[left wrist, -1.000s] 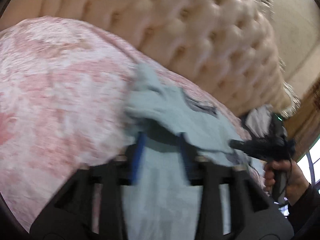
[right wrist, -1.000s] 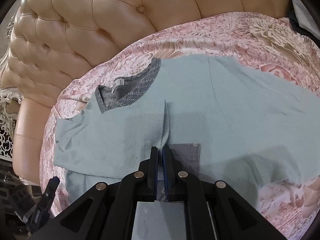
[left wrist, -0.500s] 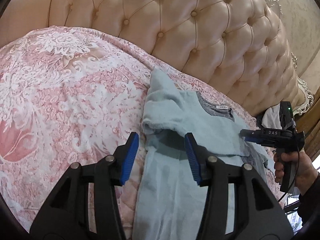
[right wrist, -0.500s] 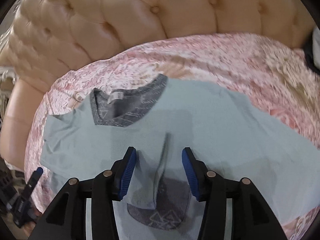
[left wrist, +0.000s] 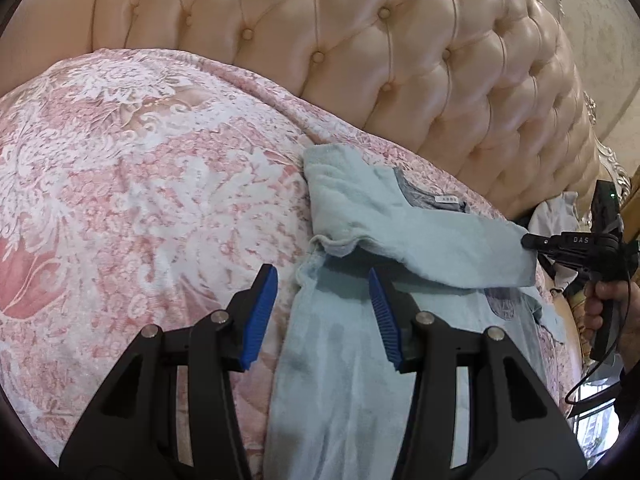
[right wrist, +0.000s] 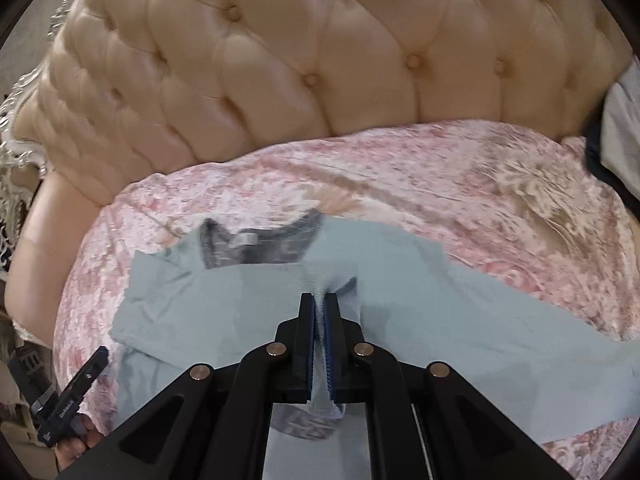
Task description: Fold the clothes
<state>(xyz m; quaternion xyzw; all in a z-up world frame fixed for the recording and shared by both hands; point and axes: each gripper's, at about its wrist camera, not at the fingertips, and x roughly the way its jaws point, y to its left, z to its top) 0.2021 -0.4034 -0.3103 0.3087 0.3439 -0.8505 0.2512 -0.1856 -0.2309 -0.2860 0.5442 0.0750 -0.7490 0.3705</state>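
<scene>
two tools work over one pale blue t-shirt (left wrist: 420, 240) that lies on the pink patterned bedspread (left wrist: 140, 184), close to the tufted cream headboard (left wrist: 400, 72). the left tool (left wrist: 322, 308) sits low above the bed with its blue-padded jaws spread wide and nothing between them; one pad is over the bedspread, the other over the shirt's body, and the shirt's side edge runs up between the two. just ahead of it a sleeve is folded across the chest, leaving a rumpled lip of cloth at the fold.

the right tool (right wrist: 319, 312) points toward the headboard with its jaws pressed almost together, pinching a raised ridge of the t-shirt fabric; the cloth bunches up in a small peak at the tips, and more fabric hangs between the pads further back. the grey collar (right wrist: 264, 244) with its white label lies beyond that pinch, nearer the headboard. in the left wrist view the right tool appears at the right edge, its black handle gripped in the person's hand (left wrist: 608, 312), nose level and touching the far corner of the folded sleeve.
</scene>
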